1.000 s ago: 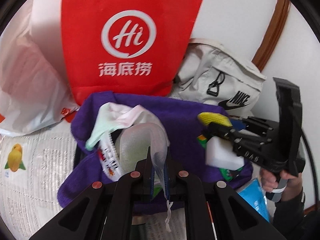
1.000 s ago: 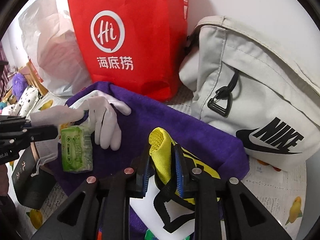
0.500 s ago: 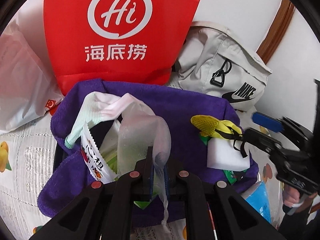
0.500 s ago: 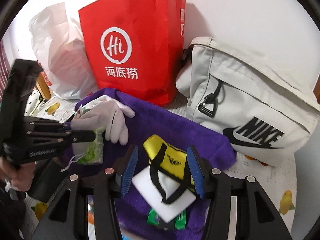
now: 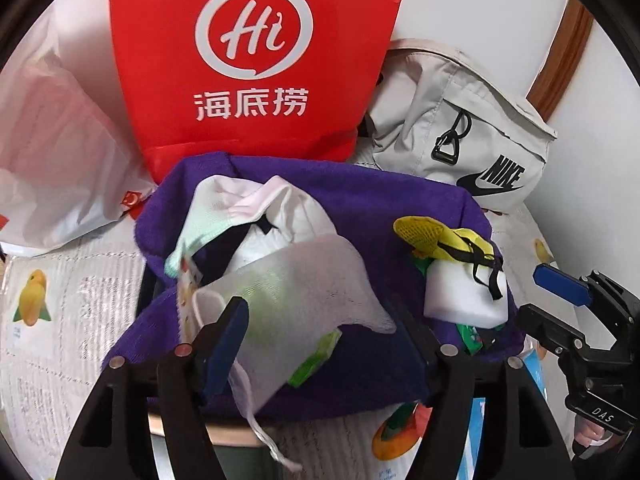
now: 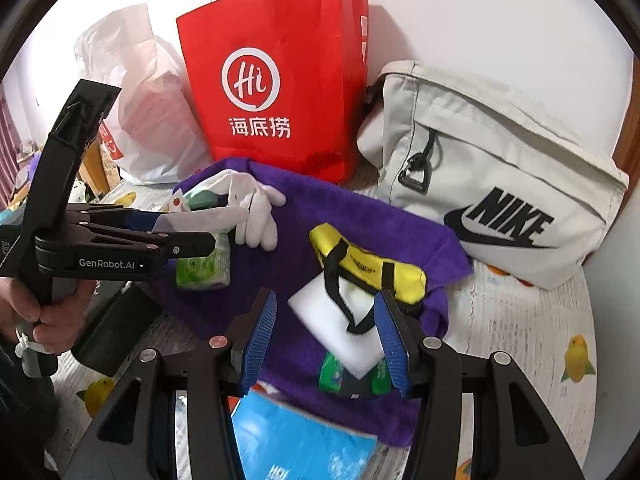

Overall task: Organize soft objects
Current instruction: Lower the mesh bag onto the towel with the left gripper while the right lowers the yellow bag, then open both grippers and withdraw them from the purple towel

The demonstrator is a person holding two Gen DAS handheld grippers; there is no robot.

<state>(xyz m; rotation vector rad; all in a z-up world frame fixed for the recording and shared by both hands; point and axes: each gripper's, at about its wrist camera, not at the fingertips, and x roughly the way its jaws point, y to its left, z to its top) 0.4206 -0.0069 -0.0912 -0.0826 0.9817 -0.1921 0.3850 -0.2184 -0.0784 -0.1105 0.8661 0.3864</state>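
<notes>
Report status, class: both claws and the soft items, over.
Left claw open around mesh pouch. Right claw open over yellow bag on sponge. Nothing blocking.

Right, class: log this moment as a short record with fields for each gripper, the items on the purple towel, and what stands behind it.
left gripper: open, around the translucent drawstring pouch
right gripper: open, above the white sponge block
purple towel: holds white glove, pouch, yellow mesh bag, sponge block
yellow mesh bag: lying partly on the sponge block
behind: red paper bag, white plastic bag, grey Nike bag
</notes>
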